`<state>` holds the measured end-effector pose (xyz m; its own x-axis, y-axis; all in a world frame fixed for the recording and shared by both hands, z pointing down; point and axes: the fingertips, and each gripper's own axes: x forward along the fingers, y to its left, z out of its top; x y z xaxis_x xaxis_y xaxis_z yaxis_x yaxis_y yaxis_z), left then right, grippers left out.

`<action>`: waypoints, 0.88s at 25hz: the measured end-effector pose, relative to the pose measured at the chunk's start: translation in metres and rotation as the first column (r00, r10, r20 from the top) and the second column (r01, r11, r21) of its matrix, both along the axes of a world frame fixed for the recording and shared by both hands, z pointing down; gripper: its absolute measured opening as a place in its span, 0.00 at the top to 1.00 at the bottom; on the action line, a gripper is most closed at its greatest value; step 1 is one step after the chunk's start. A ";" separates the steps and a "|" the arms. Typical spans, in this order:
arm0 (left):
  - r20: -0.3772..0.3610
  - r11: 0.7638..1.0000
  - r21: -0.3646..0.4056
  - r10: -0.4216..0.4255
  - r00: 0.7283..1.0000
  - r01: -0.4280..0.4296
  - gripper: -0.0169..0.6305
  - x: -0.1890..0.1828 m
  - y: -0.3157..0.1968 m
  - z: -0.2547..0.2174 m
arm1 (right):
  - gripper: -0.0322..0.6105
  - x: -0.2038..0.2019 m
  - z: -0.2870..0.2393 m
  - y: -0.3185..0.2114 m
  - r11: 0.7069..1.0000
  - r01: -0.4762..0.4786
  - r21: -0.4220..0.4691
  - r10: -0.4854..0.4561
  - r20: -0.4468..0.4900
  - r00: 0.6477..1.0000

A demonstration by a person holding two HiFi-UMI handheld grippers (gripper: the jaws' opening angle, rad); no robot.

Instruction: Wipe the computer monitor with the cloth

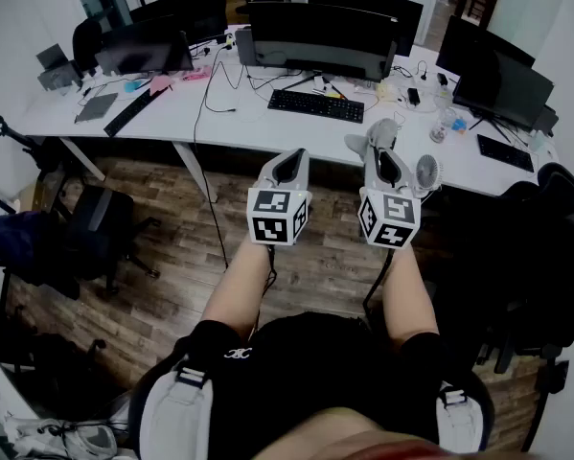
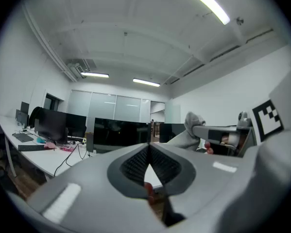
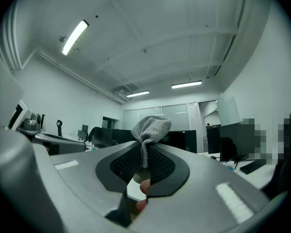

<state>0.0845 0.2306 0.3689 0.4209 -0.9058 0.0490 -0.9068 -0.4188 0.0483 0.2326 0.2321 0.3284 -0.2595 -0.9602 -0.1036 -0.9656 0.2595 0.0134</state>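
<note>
A wide curved black monitor (image 1: 321, 38) stands on the white desk (image 1: 258, 123) ahead of me, with a black keyboard (image 1: 316, 105) in front of it. My right gripper (image 1: 385, 154) is shut on a grey knitted cloth (image 1: 380, 134), which bunches above its tips (image 3: 151, 126). My left gripper (image 1: 288, 165) is shut with nothing in it, its jaws meeting in the left gripper view (image 2: 148, 147). Both grippers hang side by side over the desk's near edge, short of the monitor. The same monitor (image 2: 118, 135) shows in the left gripper view, far off.
More monitors stand left (image 1: 145, 46) and right (image 1: 502, 86) on the desk. A small white fan (image 1: 427, 172) is beside my right gripper. Cables trail across the desktop. Black office chairs (image 1: 100, 228) stand on the wooden floor at left, and another chair (image 1: 516, 257) at right.
</note>
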 end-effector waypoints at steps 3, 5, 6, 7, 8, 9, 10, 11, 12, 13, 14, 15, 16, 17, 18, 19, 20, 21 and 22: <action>-0.004 1.000 0.009 -0.001 1.000 0.002 0.90 -0.007 -0.002 -0.003 | 0.91 -0.007 -0.003 0.000 1.000 0.011 0.011 -0.011 0.016 1.000; -0.006 1.000 0.016 -0.003 1.000 0.003 0.90 -0.012 -0.003 -0.005 | 0.91 -0.013 -0.004 0.000 1.000 0.018 0.018 -0.018 0.017 1.000; -0.007 1.000 0.020 -0.005 1.000 0.005 0.90 -0.014 -0.003 -0.005 | 0.91 -0.016 -0.004 -0.001 1.000 0.021 0.019 -0.022 0.016 1.000; -0.007 1.000 0.023 -0.006 1.000 0.006 0.90 -0.017 -0.003 -0.005 | 0.91 -0.020 -0.004 -0.001 1.000 0.024 0.020 -0.024 0.015 1.000; -0.006 1.000 0.026 -0.006 1.000 0.006 0.90 -0.020 -0.003 -0.005 | 0.91 -0.024 -0.003 -0.002 0.999 0.026 0.019 -0.026 0.015 1.000; -0.006 1.000 0.028 -0.007 1.000 0.007 0.90 -0.024 -0.002 -0.006 | 0.91 -0.028 -0.003 -0.002 0.999 0.026 0.018 -0.027 0.016 1.000; -0.004 0.999 0.031 -0.009 1.000 0.009 0.90 -0.028 -0.002 -0.006 | 0.91 -0.033 -0.003 -0.003 1.000 0.027 0.016 -0.027 0.019 0.999; -0.003 0.999 0.035 -0.012 1.000 0.012 0.90 -0.034 -0.002 -0.007 | 0.91 -0.039 -0.003 -0.003 0.999 0.028 0.015 -0.029 0.022 0.999; -0.003 0.999 0.038 -0.015 1.000 0.015 0.90 -0.040 -0.001 -0.007 | 0.91 -0.045 -0.003 -0.003 0.999 0.031 0.014 -0.032 0.025 0.999; -0.004 0.999 0.040 -0.017 1.000 0.017 0.90 -0.046 -0.001 -0.008 | 0.91 -0.051 -0.003 -0.004 0.999 0.035 0.013 -0.035 0.027 0.999; -0.005 0.999 0.040 -0.016 1.000 0.017 0.90 -0.051 0.000 -0.008 | 0.91 -0.057 -0.003 -0.004 0.999 0.037 0.012 -0.037 0.030 0.999; -0.003 0.999 0.039 -0.014 1.000 0.014 0.90 -0.056 0.001 -0.007 | 0.91 -0.063 -0.002 -0.003 0.999 0.037 0.012 -0.037 0.033 0.999; 0.002 0.999 0.039 -0.009 1.000 0.009 0.90 -0.060 0.002 -0.007 | 0.91 -0.069 -0.001 -0.002 0.999 0.036 0.011 -0.037 0.038 0.999; 0.009 0.999 0.039 -0.004 1.000 0.004 0.90 -0.064 0.003 -0.006 | 0.91 -0.075 0.000 -0.001 0.999 0.036 0.010 -0.036 0.042 0.998; 0.013 0.999 0.038 -0.001 1.000 0.000 0.90 -0.068 0.005 -0.004 | 0.91 -0.081 0.002 0.001 0.999 0.036 0.009 -0.037 0.044 0.998; 0.013 0.999 0.036 0.001 1.000 -0.001 0.90 -0.073 0.007 -0.003 | 0.91 -0.087 0.004 0.003 0.999 0.038 0.006 -0.038 0.046 0.998; 0.009 0.999 0.033 0.000 1.000 0.000 0.90 -0.079 0.008 -0.001 | 0.91 -0.092 0.005 0.004 0.999 0.040 0.003 -0.040 0.048 0.998; 0.005 1.000 0.029 -0.002 1.000 0.002 0.90 -0.084 0.008 0.001 | 0.91 -0.098 0.007 0.005 0.999 0.043 -0.001 -0.043 0.048 0.998; 0.002 1.000 0.026 -0.004 1.000 0.004 0.90 -0.089 0.009 0.002 | 0.91 -0.102 0.007 0.006 0.999 0.047 -0.004 -0.047 0.045 0.998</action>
<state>-0.0040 0.2398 0.3708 0.4175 -0.9083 0.0257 -0.9084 -0.4165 0.0359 0.1302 0.2378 0.3356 -0.2993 -0.9476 -0.1115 -0.9520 0.3044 -0.0311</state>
